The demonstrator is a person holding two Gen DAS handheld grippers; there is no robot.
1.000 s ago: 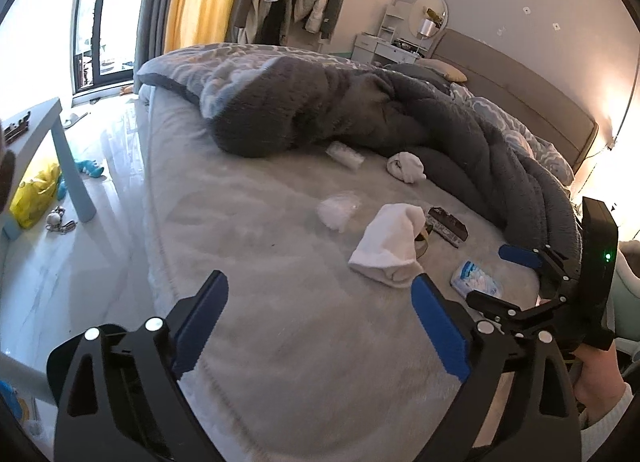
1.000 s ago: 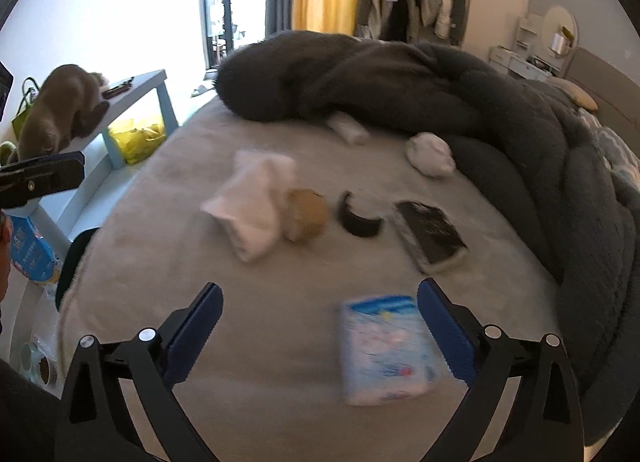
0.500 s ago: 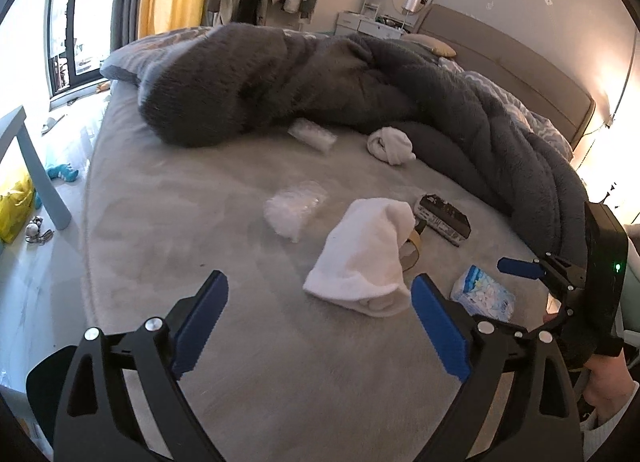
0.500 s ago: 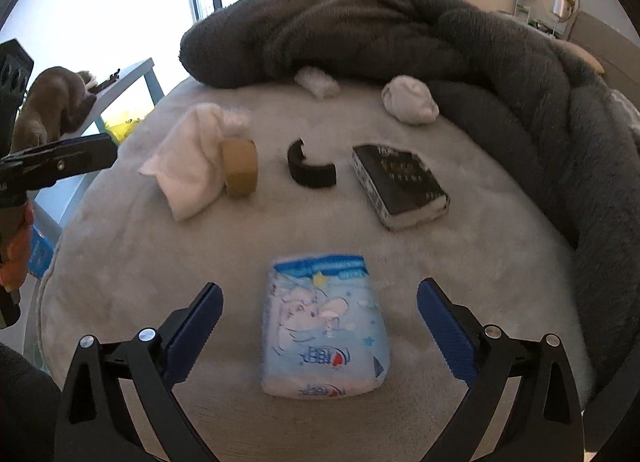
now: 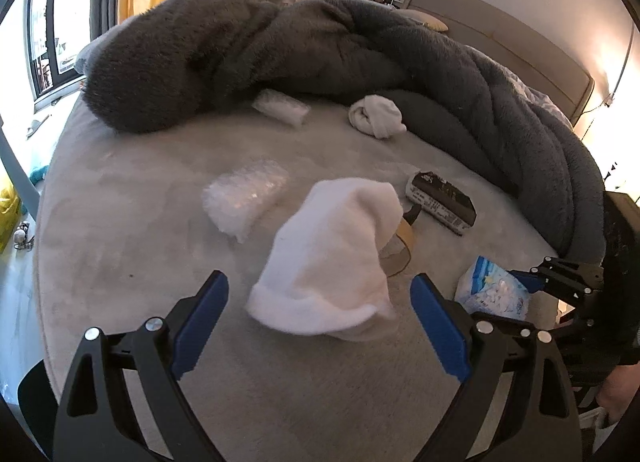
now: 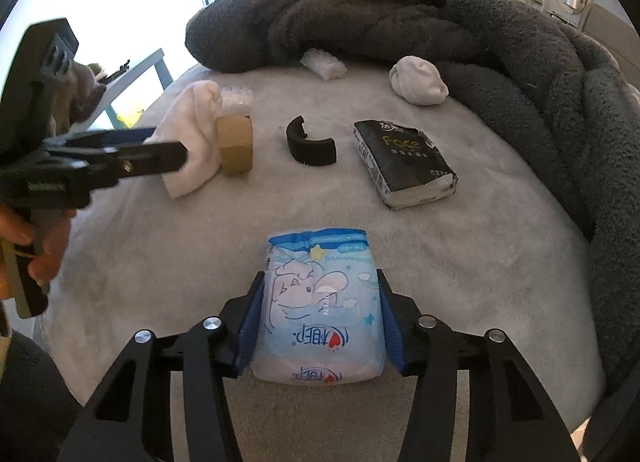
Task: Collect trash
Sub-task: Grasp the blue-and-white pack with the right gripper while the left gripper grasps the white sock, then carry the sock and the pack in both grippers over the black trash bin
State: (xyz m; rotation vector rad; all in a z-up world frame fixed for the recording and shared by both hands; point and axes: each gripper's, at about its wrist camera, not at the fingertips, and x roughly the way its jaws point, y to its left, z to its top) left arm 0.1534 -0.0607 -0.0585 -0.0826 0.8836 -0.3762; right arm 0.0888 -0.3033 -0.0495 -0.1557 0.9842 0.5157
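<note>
Left gripper [image 5: 318, 316] spread wide, white towel [image 5: 332, 254] between the pads, untouched. One brown tape roll [image 6: 235, 143] just beside the towel, one black curved piece [image 6: 310, 145], one black pack [image 6: 404, 161] printed "Face". Two bubble-wrap wads [image 5: 246, 195]. Right gripper [image 6: 322, 326] just closed, clamping blue tissue pack [image 6: 320, 314] at the bed's near edge.

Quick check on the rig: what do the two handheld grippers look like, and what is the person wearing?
Both grippers, left and right, are black skeletal linkages with silver pivot bolts and ribbed blue pads on the fingers. Each sits on a boxy black body. A dark sleeve shows by the left hand; no cables are visible.
</note>
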